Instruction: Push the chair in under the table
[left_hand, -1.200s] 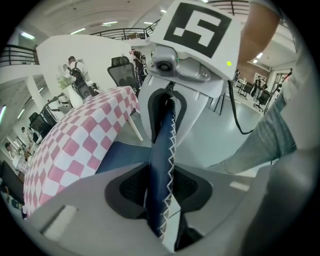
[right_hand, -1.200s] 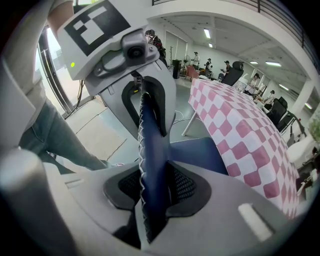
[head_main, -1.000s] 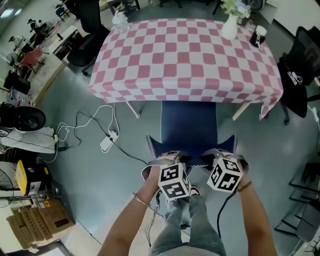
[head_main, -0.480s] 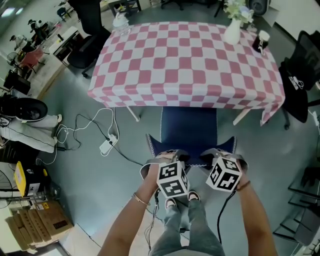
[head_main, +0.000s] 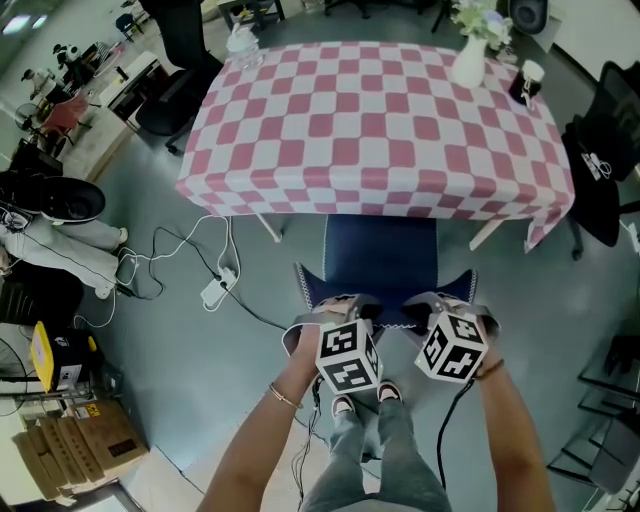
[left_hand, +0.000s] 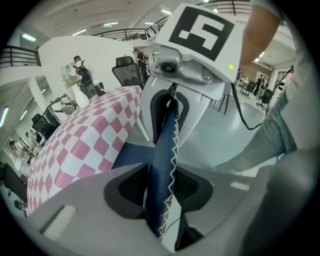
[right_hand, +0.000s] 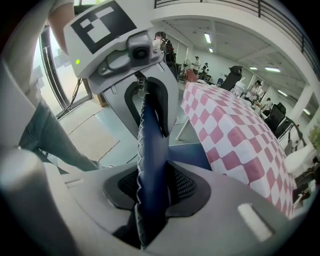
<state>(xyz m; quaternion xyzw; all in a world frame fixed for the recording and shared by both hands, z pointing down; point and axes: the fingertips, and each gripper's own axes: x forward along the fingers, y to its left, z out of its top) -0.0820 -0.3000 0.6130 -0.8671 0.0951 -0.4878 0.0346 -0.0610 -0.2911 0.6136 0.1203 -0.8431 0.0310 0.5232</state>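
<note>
The left gripper (left_hand: 159, 192) and right gripper (right_hand: 150, 192) each clamp the padded, zigzag-stitched blue backrest of the chair (head_main: 380, 250), lower centre, below the pink-checked table (head_main: 380, 120).

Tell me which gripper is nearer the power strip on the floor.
Left. The left gripper clamps the chair back right of the power strip; the right gripper clamps it farther right.

Checked-cloth table (head_main: 380, 130), white vase (head_main: 468, 62), cup (head_main: 530, 78), clear container (head_main: 243, 42) on top
</note>
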